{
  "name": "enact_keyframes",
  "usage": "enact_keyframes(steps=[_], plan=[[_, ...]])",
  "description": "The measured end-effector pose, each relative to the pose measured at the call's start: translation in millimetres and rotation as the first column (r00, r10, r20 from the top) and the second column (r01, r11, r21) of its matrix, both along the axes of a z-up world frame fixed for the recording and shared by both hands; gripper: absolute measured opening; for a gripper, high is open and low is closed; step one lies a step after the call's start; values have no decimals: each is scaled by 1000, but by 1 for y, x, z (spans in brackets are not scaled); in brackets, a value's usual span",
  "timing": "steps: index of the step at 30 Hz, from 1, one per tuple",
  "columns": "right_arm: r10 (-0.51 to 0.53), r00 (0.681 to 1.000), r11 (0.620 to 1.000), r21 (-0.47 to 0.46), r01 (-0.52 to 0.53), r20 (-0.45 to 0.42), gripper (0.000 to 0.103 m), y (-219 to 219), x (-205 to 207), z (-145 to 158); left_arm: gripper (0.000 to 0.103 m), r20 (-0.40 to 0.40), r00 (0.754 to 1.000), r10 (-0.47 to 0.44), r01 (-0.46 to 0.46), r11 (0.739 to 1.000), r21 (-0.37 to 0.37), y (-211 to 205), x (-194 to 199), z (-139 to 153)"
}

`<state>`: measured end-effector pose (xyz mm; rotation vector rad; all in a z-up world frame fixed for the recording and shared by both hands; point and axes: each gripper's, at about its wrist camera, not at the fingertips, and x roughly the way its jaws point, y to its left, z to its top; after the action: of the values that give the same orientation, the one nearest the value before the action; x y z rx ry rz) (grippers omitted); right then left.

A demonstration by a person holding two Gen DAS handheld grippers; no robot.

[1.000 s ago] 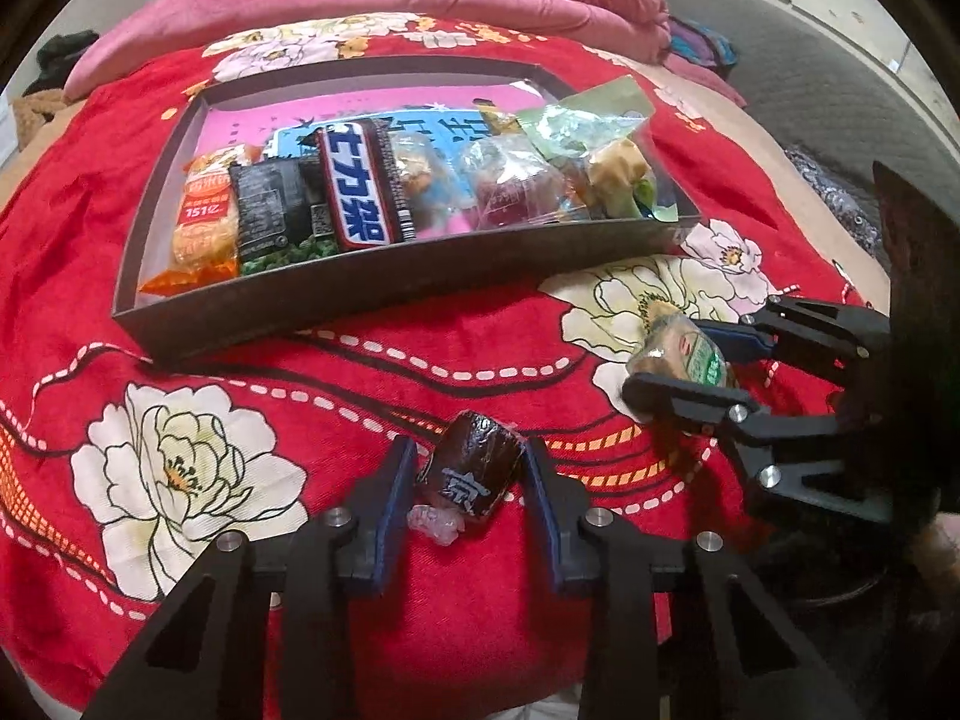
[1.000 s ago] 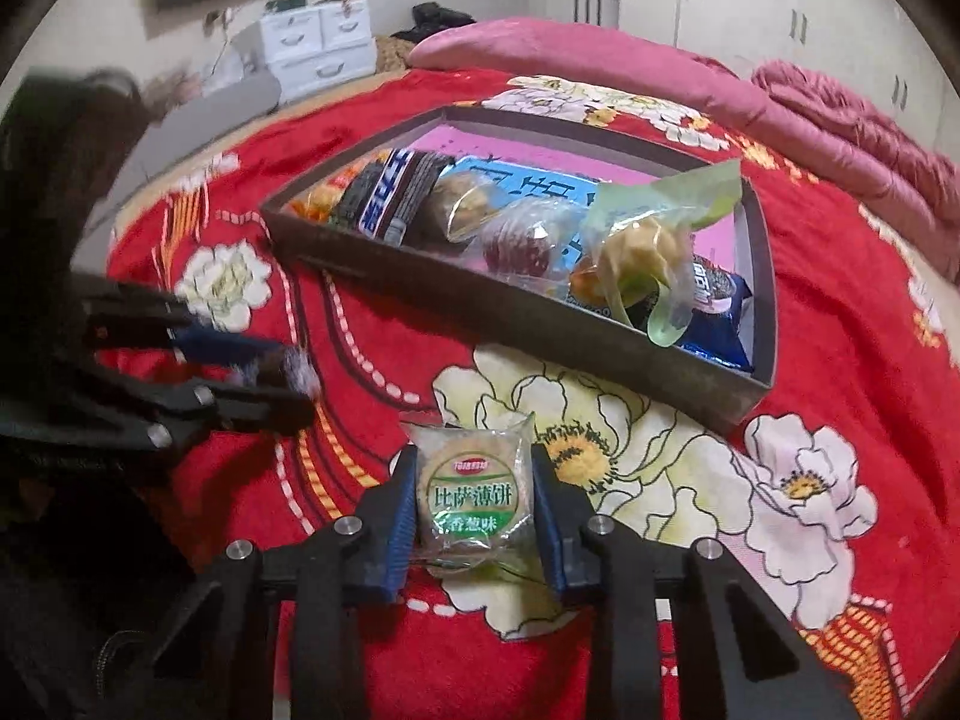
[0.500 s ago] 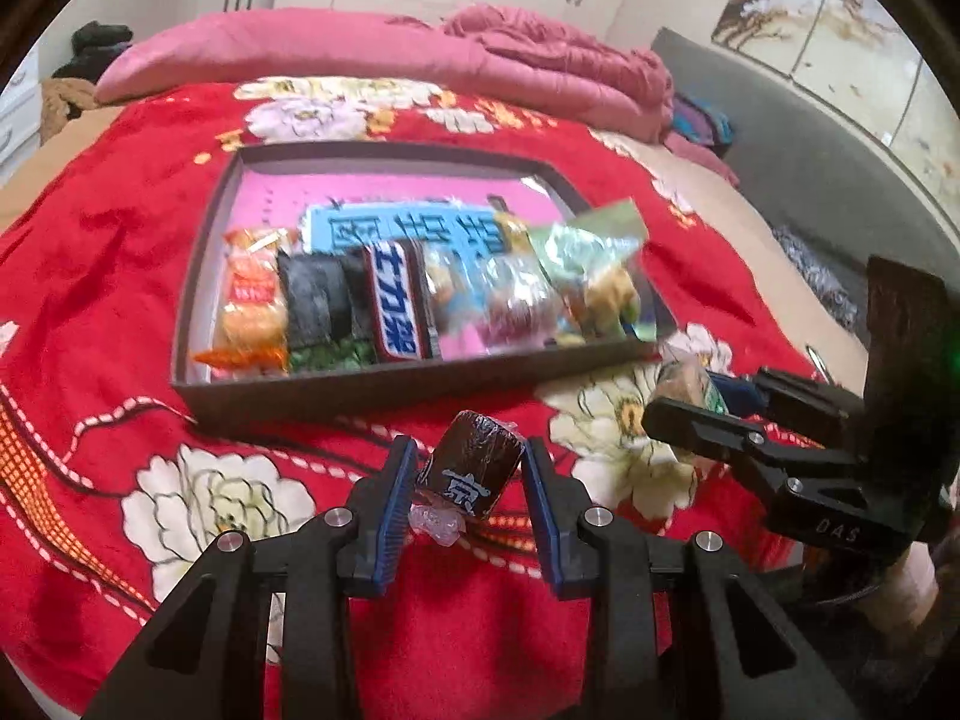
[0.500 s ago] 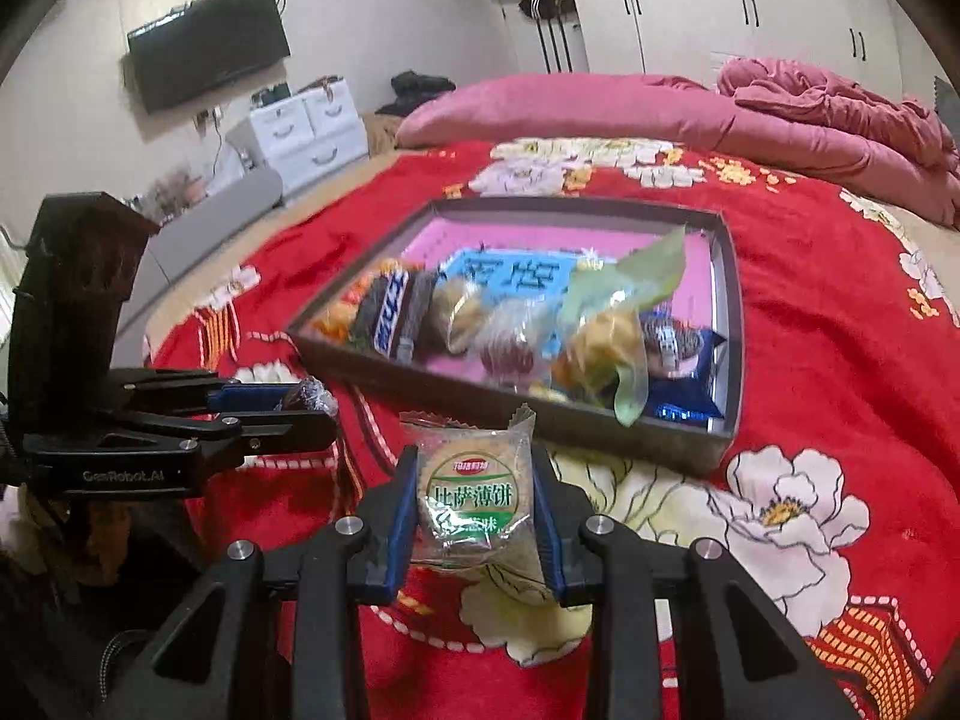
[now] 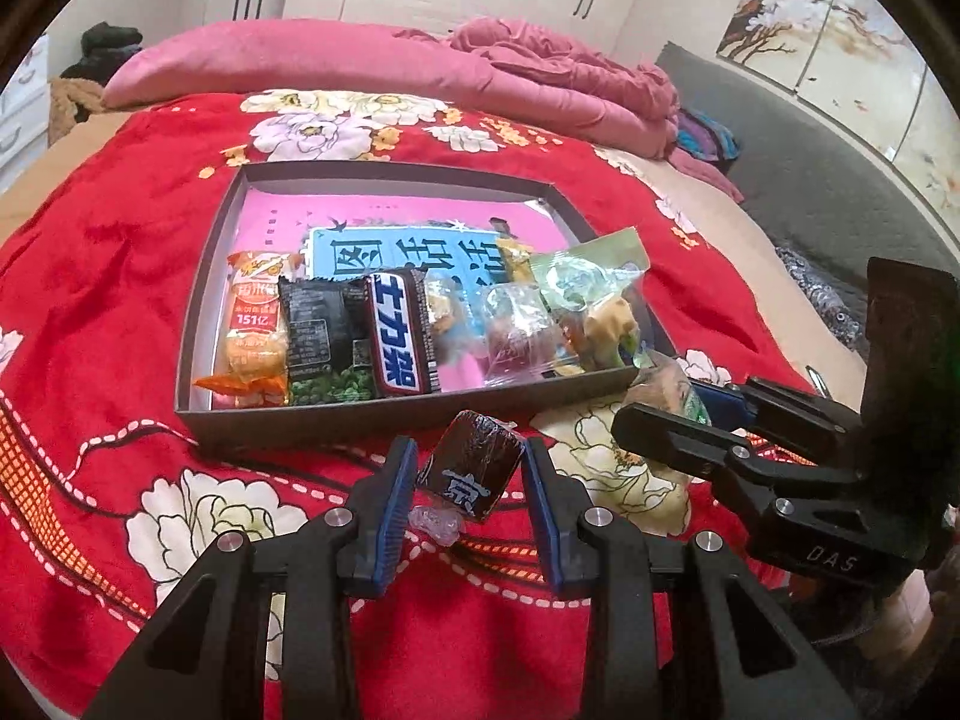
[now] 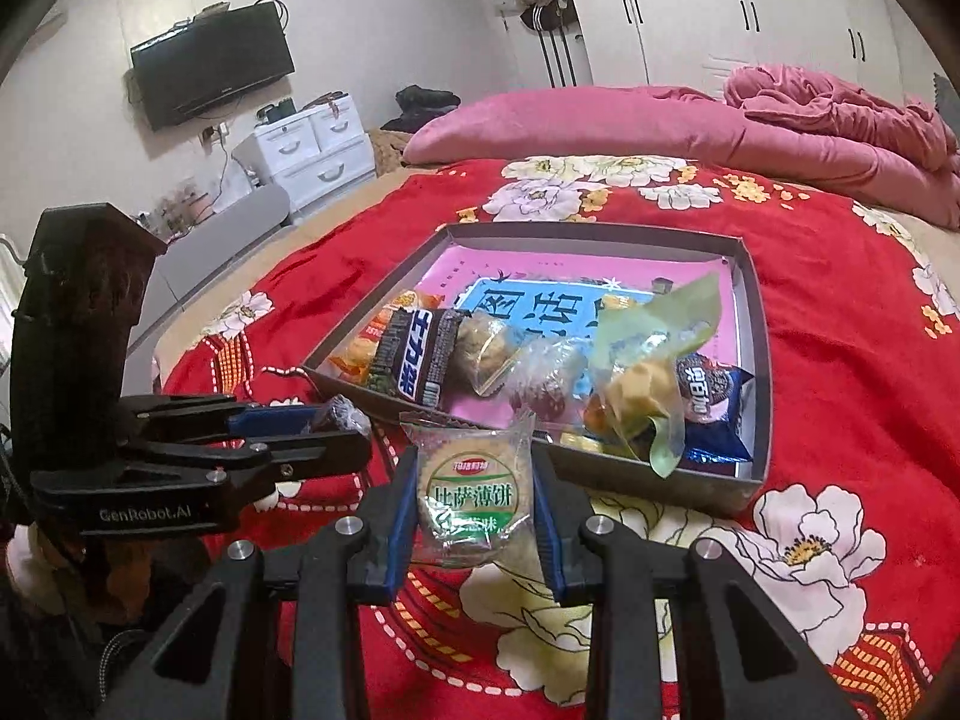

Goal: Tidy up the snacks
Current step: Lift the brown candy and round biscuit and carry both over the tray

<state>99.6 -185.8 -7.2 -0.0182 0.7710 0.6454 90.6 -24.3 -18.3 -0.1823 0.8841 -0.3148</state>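
Observation:
My left gripper (image 5: 470, 474) is shut on a dark brown wrapped candy (image 5: 471, 465) and holds it above the red blanket, just in front of the grey snack box (image 5: 384, 417). My right gripper (image 6: 474, 483) is shut on a clear packet with a round green-labelled biscuit (image 6: 471, 489), in front of the box's near wall (image 6: 648, 480). The box holds several snacks, among them a black chocolate bar (image 5: 396, 333), an orange packet (image 5: 252, 330) and a pale green bag (image 6: 654, 354). Each gripper shows in the other's view: the right gripper (image 5: 666, 408), the left gripper (image 6: 324, 420).
The box lies on a red flowered blanket (image 5: 108, 276) on a bed. Pink pillow and bedding (image 5: 384, 69) lie behind it. A grey sofa (image 5: 828, 192) stands to the right, white drawers (image 6: 312, 156) and a wall TV (image 6: 210, 63) to the left.
Both grippers have risen and tilted up with their snacks still held. The box now sits lower and farther in both views, and more of the room shows.

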Motion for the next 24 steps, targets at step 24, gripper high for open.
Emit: enact_keyframes(steps=[24], plan=[[-105,994,990,98,102,19,34,-3,18,18,37,11,989,148,-147,987,-68,49,24,6]])
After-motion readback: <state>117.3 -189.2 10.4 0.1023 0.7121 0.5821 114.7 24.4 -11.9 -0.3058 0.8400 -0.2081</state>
